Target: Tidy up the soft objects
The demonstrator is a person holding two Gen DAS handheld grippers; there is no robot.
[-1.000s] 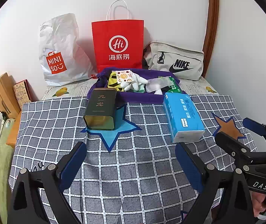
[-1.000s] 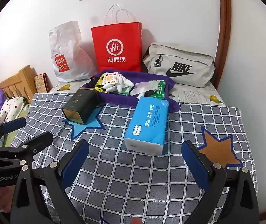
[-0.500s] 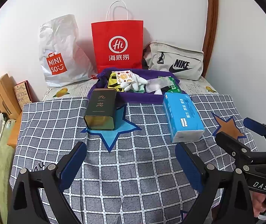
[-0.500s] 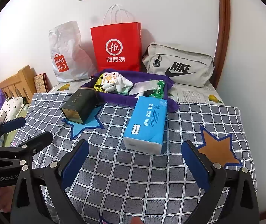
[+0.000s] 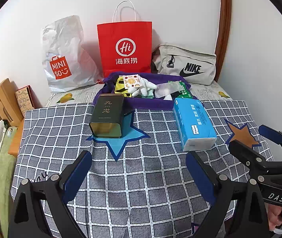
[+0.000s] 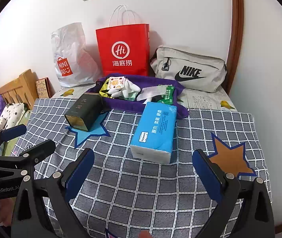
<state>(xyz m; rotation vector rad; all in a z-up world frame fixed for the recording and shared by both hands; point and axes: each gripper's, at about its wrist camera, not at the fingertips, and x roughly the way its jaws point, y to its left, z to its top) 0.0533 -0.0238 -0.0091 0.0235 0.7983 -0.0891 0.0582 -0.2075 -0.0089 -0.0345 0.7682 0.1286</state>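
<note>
Both your grippers hang wide open over the checked blanket [image 5: 141, 178], left gripper [image 5: 139, 170] and right gripper [image 6: 142, 168] holding nothing. The blue tissue pack [image 6: 154, 130] lies at 12 o'clock from the right one, the tin [image 5: 107, 117] at 11 from the left. Small soft bits sit in the purple pouch [image 5: 150, 104] behind. Could be mid-sort or finished, can't say.

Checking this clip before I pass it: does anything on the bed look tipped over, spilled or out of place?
One thing: the dark tea tin lies on its side on the blue star, its gold end facing the cameras. It is a hard item among soft ones. The blue tissue pack lies flat and intact; nothing looks spilled.
</note>
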